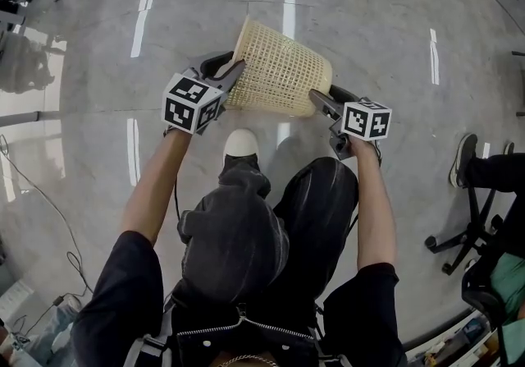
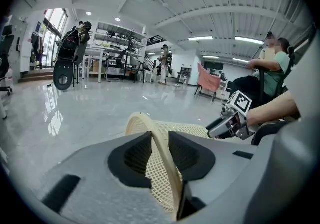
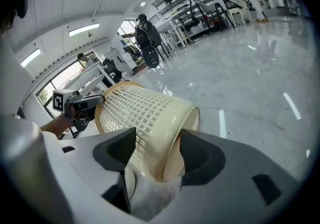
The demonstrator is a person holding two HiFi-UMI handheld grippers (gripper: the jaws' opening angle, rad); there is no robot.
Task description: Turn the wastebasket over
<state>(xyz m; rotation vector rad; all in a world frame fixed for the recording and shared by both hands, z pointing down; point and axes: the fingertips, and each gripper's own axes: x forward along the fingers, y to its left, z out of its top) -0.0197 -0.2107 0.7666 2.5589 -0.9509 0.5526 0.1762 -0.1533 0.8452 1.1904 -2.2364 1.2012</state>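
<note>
While the person is bending over the grey polished floor (image 1: pixel 385 20), both bare forearms are reaching forward and down. The left forearm (image 1: pixel 152 185) is slanting from the lower left toward the centre of the head view. The right forearm (image 1: pixel 373 201) is running almost straight up the frame.

The cream mesh wastebasket (image 1: pixel 283 70) is lying on its side in the upper middle of that view, just above a white shoe (image 1: pixel 241 142). Its open mouth is facing the upper left and its closed bottom is pointing to the right. Whether it is touching the floor I cannot tell.

The left gripper (image 1: pixel 232 71) is holding the rim of the mouth: its two pads are pressing on the thin rim from both sides, with little more than the rim between them. The right gripper (image 1: pixel 318 99) is standing at the bottom end with its jaws spread wide. The edge of the bottom is sitting between them, but the pads are not squeezing it.
</note>
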